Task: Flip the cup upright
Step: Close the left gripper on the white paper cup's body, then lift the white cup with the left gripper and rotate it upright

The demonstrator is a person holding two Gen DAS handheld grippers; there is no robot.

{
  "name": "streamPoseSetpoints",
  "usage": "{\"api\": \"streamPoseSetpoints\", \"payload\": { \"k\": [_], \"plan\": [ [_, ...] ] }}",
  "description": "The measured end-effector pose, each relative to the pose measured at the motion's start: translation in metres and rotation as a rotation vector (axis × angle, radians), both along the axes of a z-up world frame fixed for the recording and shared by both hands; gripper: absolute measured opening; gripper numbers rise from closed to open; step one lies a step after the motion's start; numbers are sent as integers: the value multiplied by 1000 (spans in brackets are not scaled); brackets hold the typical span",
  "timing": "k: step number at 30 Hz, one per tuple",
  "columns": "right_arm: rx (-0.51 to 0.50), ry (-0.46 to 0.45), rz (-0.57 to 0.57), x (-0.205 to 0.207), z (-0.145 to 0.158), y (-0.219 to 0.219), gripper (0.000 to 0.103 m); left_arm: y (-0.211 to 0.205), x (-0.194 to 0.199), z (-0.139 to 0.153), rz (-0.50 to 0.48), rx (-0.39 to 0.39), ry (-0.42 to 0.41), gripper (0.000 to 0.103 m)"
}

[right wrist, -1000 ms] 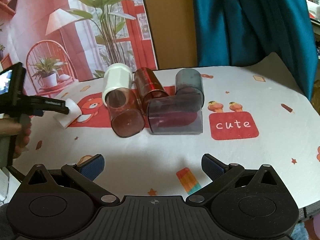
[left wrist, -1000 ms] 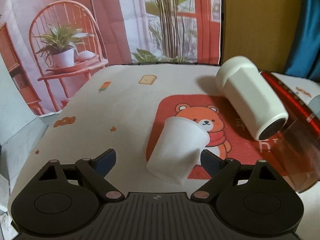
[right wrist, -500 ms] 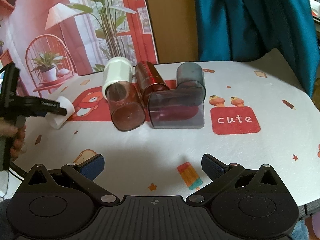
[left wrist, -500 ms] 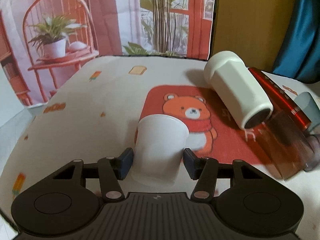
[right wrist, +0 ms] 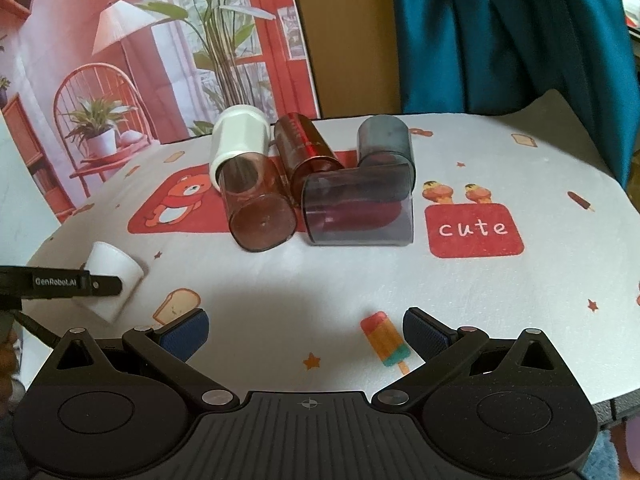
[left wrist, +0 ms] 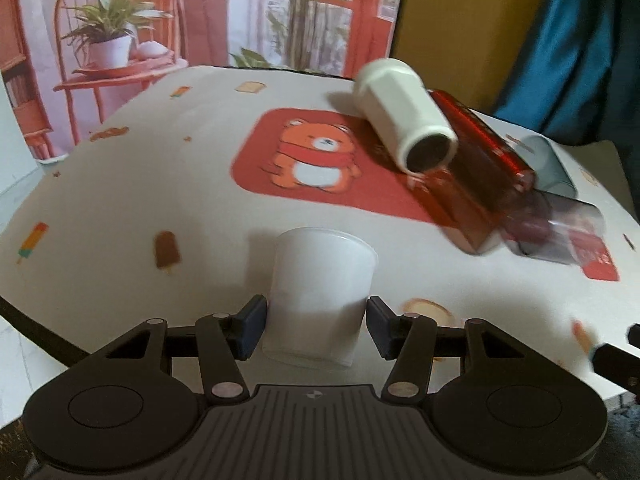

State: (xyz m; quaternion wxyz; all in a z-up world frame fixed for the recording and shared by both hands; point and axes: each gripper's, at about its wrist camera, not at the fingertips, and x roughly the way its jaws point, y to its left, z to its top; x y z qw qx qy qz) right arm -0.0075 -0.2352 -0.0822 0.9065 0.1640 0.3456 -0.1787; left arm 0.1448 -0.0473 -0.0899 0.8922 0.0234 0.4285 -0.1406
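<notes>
A small white paper cup [left wrist: 320, 280] sits between the pads of my left gripper [left wrist: 316, 326], mouth up and nearly upright, near the table's front left edge. The jaws are shut on its lower half. The right wrist view shows the same cup [right wrist: 114, 270] at the far left, slightly tilted, with the left gripper's finger [right wrist: 60, 286] across it. My right gripper [right wrist: 306, 330] is open and empty above the near table edge. Whether the cup's base touches the cloth is hidden.
Several cups lie on their sides mid-table: a white one [right wrist: 238, 138], a clear brown one [right wrist: 256, 208], a red one [right wrist: 306, 152], a grey one [right wrist: 384, 138] and a dark clear one [right wrist: 358, 212]. A printed tablecloth [right wrist: 472, 288] covers the table. A curtain hangs behind.
My left gripper closed on the tilted white cup, turned it mouth up and carried it toward the table's front left, off the bear print. The right gripper stayed open, almost still.
</notes>
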Motion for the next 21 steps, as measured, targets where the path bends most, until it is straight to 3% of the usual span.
{"api": "streamPoseSetpoints", "payload": {
  "k": [10, 14, 16, 21],
  "plan": [
    [-1, 6, -40, -7, 2, -7, 103, -28, -12, -7, -81, -66, 20, 59],
    [1, 17, -45, -7, 2, -7, 103, -19, -18, -5, -74, -115, 24, 87],
    [-3, 19, -38, -6, 4, -7, 103, -15, -22, 2, -55, -90, -7, 95],
    [-40, 29, -20, -3, 13, -5, 103, 0, -27, 25, -28, -39, -69, 96]
  ]
}}
